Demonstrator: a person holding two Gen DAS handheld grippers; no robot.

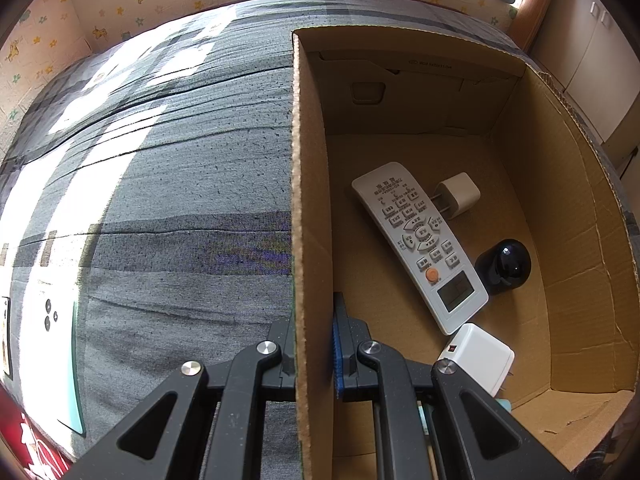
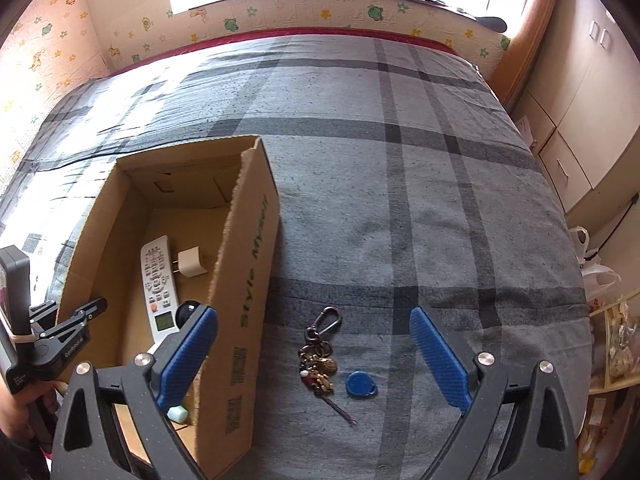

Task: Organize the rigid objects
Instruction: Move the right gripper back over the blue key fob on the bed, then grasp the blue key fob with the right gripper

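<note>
We log left gripper (image 1: 314, 356) clamped on box (image 1: 310, 200) wall at frame bottom centre, remote (image 1: 420, 240) inside box mid-right, right gripper (image 2: 314, 356) jaws wide apart, nothing between the pads, keyring (image 2: 318, 356) on bedspread (image 2: 400, 184) lower centre.
</note>
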